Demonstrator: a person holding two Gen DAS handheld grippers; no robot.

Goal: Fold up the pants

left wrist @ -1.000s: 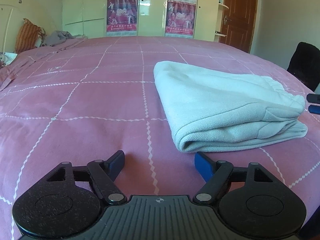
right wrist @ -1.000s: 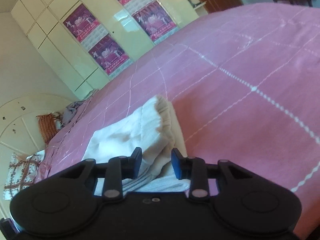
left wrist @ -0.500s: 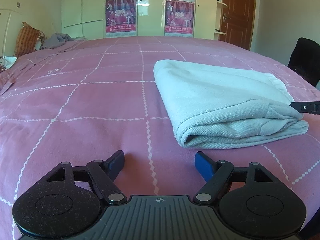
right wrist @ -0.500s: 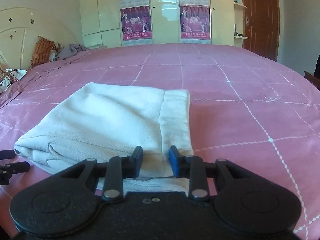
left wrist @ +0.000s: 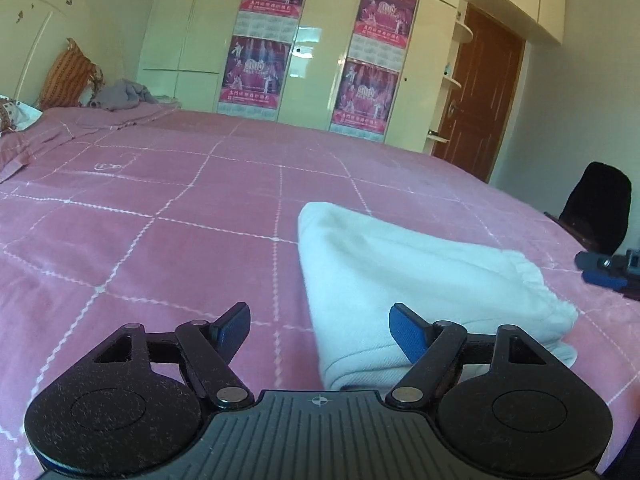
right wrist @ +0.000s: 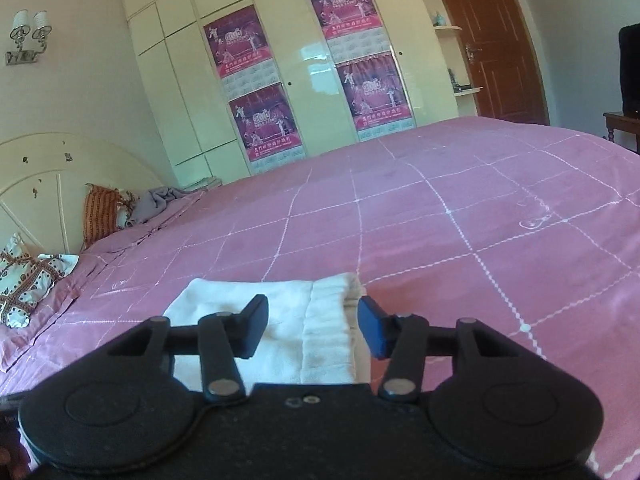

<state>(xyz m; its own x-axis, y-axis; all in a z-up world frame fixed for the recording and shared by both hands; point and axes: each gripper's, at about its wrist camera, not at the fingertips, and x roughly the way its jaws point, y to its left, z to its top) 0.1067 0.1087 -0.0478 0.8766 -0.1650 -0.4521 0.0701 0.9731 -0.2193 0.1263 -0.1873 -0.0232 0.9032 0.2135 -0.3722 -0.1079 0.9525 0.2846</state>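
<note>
The white pants (left wrist: pixel 420 276) lie folded in a compact rectangle on the pink bed cover (left wrist: pixel 160 208), elastic waistband at the right end. My left gripper (left wrist: pixel 320 326) is open and empty above the pants' near left corner. In the right wrist view the pants (right wrist: pixel 288 320) lie just under my right gripper (right wrist: pixel 313 328), which is open and empty above the waistband end. The right gripper's blue fingertips (left wrist: pixel 600 276) show at the right edge of the left wrist view.
Pillows (right wrist: pixel 100 216) and a grey bundle of cloth (left wrist: pixel 120 96) lie at the bed's head. A cream wardrobe with posters (left wrist: pixel 312 40) and a brown door (left wrist: pixel 480 96) stand beyond the bed. A dark chair (left wrist: pixel 600 204) stands at the right.
My right gripper has opened, let go of the waistband and lifted back. My left gripper has risen and moved right, now over the pants' corner. The pants lie still.
</note>
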